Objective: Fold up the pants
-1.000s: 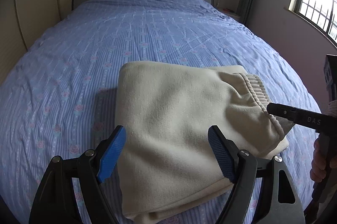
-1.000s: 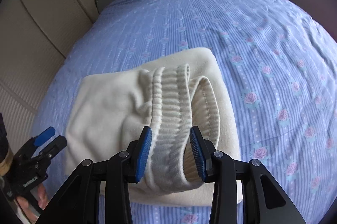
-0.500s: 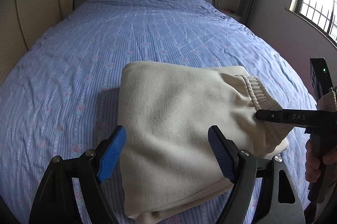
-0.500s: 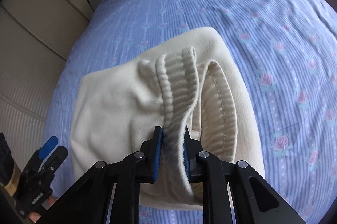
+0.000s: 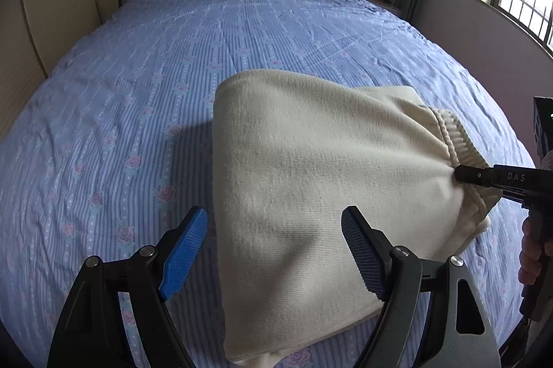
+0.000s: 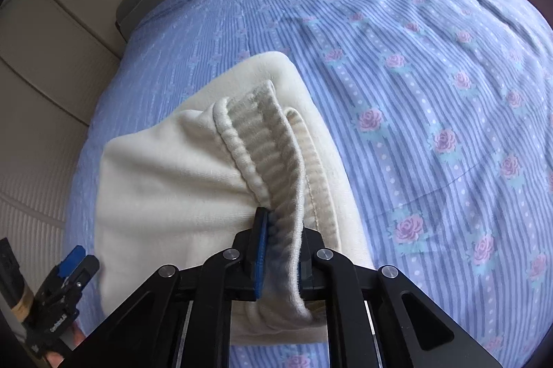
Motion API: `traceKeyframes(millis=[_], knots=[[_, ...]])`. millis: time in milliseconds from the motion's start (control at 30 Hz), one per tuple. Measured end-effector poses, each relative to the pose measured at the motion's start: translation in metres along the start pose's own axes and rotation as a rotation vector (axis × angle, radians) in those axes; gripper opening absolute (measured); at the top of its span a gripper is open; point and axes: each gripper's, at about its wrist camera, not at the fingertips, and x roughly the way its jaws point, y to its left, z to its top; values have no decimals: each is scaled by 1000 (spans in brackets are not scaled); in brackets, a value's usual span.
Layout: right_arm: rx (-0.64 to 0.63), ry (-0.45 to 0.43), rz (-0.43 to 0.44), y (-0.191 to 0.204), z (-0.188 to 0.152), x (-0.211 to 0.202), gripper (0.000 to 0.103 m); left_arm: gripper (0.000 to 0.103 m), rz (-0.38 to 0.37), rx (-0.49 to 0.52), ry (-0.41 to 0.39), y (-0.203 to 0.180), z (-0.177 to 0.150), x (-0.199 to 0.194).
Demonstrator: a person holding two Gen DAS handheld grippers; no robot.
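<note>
**Waistband pinched, left jaws waiting wide**

Pants (image 5: 311,188), cream and already doubled into a thick wad, lie on the blue flowered bedspread (image 5: 138,91) at centre frame in the left wrist view, filling the lower middle. Their long axis runs from the rounded fold at the upper left of that view down toward the ribbed waistband (image 6: 276,167) at right, so the open waist end points to the frame's right edge.

That is where the right gripper (image 6: 280,250) sits: its blue pads are drawn together and clamped on the ribbed waistband, cloth bunching up between them at the bottom centre of the right wrist view. It is plainly the nearer tool to the waist end.

The left gripper (image 5: 273,250) hangs with its jaws well apart and nothing between the pads; the near edge of the wad lies just ahead of it, the left pad over bare bedspread beside the bundle's left side.

Likely next, the pinched waist end gets carried across toward the fold end at upper left.
</note>
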Motion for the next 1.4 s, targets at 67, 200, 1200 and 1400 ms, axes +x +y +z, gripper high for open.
traceKeyframes(millis=[67, 200, 1200, 1400], knots=[[-34, -14, -19, 5, -2, -8, 28, 80, 0, 11, 13, -3, -2, 3], [-65, -97, -126, 14, -19, -42, 36, 80, 1, 25, 39, -4, -5, 5], [-285, -27, -121, 110, -110, -53, 46, 82, 9, -32, -29, 14, -108, -33], [-105, -52, -119, 70, -98, -61, 46, 82, -57, -152, -10, 22, -101, -9]])
